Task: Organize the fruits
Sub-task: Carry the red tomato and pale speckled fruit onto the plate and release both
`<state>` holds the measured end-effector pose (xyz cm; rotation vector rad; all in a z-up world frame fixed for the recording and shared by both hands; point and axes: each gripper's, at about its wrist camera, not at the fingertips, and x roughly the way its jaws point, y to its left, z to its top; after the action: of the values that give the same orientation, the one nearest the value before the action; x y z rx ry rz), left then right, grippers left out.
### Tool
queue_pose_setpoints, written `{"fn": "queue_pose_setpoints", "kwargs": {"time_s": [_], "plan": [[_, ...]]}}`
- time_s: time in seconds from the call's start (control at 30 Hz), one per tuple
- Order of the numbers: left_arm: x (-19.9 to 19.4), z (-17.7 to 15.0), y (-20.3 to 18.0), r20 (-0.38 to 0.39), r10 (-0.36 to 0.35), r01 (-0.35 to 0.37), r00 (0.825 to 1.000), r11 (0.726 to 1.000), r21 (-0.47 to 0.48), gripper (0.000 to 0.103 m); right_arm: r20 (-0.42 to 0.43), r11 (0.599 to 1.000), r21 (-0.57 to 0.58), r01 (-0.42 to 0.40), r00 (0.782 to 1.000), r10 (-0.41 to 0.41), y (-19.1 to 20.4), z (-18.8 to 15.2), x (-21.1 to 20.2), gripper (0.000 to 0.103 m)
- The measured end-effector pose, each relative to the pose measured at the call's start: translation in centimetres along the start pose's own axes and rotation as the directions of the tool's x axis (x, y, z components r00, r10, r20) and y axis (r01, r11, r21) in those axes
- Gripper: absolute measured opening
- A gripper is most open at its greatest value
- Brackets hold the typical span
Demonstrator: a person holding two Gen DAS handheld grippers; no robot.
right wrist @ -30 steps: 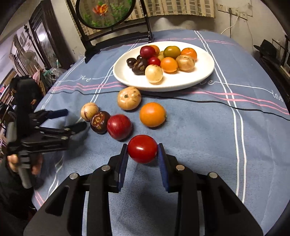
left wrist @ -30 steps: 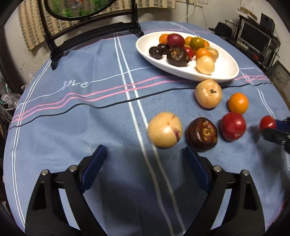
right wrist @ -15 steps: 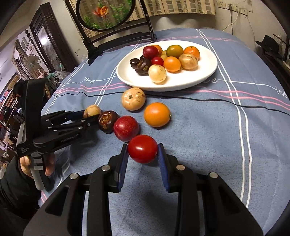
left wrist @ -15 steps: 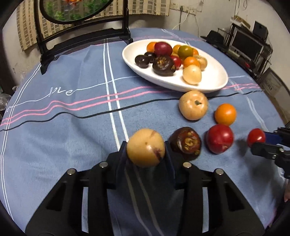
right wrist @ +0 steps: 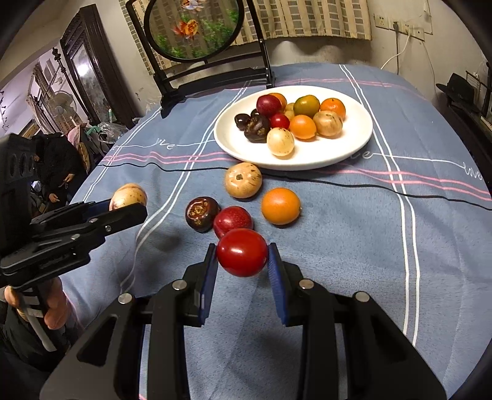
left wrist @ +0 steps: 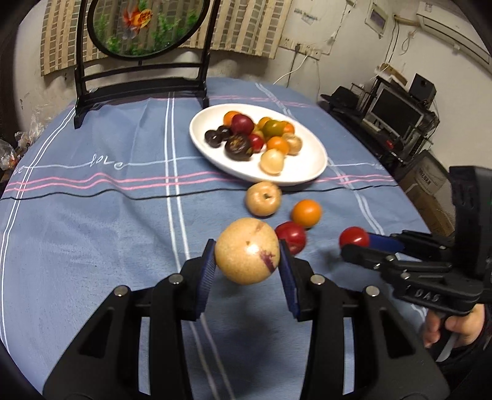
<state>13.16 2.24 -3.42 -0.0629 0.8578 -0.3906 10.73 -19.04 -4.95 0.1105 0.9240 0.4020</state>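
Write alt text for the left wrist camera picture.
The left gripper holds a tan fruit lifted above a blue tablecloth. Ahead sits a white plate piled with fruit; at right, the right gripper clamps a small red tomato.

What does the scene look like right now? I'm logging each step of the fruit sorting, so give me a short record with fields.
left gripper: shut on tan fruit, lifted off the cloth
right gripper: shut on red tomato
white plate: holds a pile of mixed fruit
loose on tablecloth: tan round fruit, orange, red fruit, dark brown fruit
behind plate: black-framed round goldfish screen
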Motion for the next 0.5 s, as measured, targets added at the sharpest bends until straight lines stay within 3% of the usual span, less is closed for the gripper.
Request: {"fn": "queue_pose_setpoints", "kwargs": {"time_s": [0.27,0.5], "plan": [[0.2,3.8,-0.6,0.023,-0.01,0.009,1.0,1.0,0.001,0.04,0.038,0.998,-0.049,0.038,0.999,-0.036,-0.6,2.3,-1.5,0.033],[4.3,9.9,-0.8,-0.008,0.03,-0.03,1.0,0.999,0.028,0.041,0.052,0.989,-0.077,0.13,0.991,-0.126,-4.1,8.2,0.7,0.033]]}}
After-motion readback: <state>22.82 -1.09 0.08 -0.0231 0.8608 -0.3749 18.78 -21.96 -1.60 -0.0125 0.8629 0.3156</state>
